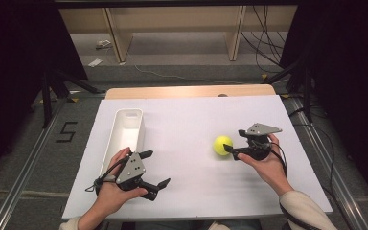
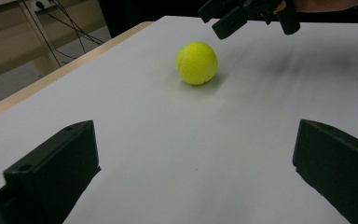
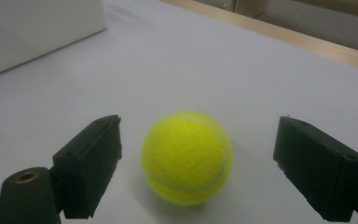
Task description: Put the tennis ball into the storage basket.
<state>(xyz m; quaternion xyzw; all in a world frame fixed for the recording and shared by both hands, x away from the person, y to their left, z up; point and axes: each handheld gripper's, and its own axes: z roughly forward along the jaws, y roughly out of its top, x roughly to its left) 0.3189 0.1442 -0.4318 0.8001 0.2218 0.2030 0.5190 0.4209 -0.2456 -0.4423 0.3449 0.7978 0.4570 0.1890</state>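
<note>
A yellow tennis ball [image 1: 223,144] rests on the white table sheet, right of centre. My right gripper [image 1: 234,140] is open just to its right, a jaw on either side of the ball. In the right gripper view the ball [image 3: 186,156] sits between the two black jaws of that gripper [image 3: 200,133], with a gap on each side. My left gripper [image 1: 157,168] is open near the front left, pointing toward the ball, with nothing in it. Seen from the left gripper [image 2: 196,158], the ball [image 2: 196,63] lies farther off, and the right gripper [image 2: 247,14] is beyond it.
A long white bin [image 1: 111,143] stands at the left of the sheet, beside my left hand; its wall [image 3: 37,32] also shows in the right gripper view. The wooden table edge [image 1: 187,91] runs along the back. Bare sheet lies between the two grippers.
</note>
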